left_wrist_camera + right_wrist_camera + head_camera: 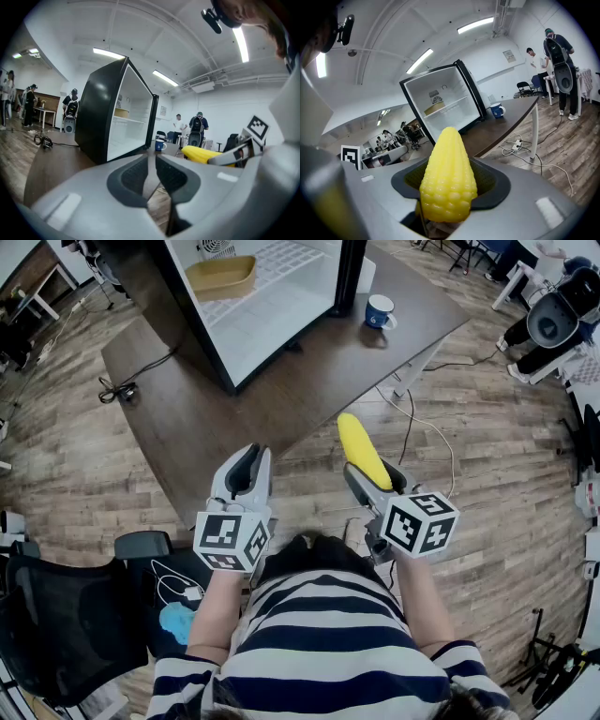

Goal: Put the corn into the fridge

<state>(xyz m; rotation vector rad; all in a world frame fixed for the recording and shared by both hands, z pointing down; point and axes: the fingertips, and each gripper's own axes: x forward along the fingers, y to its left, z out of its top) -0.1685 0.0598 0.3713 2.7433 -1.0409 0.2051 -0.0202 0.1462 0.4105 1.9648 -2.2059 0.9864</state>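
Right hand-held gripper [375,482] clamps corn [364,451] | left hand-held gripper [248,465] closed, empty | fridge [281,324] open beyond table [309,390] edge

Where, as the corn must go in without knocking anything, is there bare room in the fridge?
The fridge floor below the shelf is bare. On the shelf, the part right of the tan tray is free; the tray crowds its left. Outside, the mug stands by the right wall.

Bright overhd light, fisheye edges, foregrnd soft
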